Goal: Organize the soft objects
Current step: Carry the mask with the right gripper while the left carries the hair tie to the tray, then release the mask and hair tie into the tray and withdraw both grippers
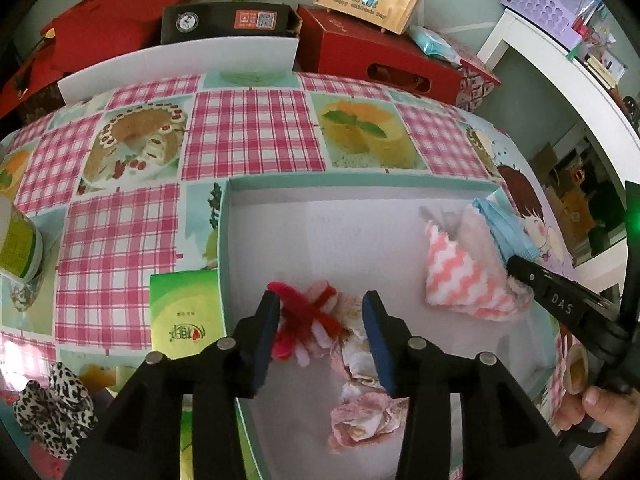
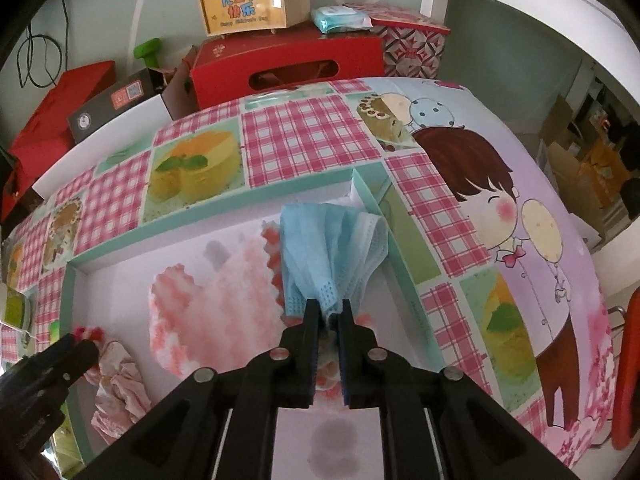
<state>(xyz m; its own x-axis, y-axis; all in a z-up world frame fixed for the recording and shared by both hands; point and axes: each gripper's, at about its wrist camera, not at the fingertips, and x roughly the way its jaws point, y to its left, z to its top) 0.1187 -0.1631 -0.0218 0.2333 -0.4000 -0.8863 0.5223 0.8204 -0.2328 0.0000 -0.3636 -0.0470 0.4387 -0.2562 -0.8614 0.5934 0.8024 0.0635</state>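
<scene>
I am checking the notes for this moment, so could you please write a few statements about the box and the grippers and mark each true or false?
1. The right gripper is clamped on a blue face mask. True.
2. The left gripper is shut tight with nothing between its fingers. False: its jaws stand apart around the red and white fuzzy item and part of the crumpled floral cloth.
3. The pink and white zigzag cloth lies inside the shallow box. True.
4. The leopard-print scrunchie lies inside the box. False: it lies on the tablecloth, outside the box.
5. The box has a teal rim. True.
</scene>
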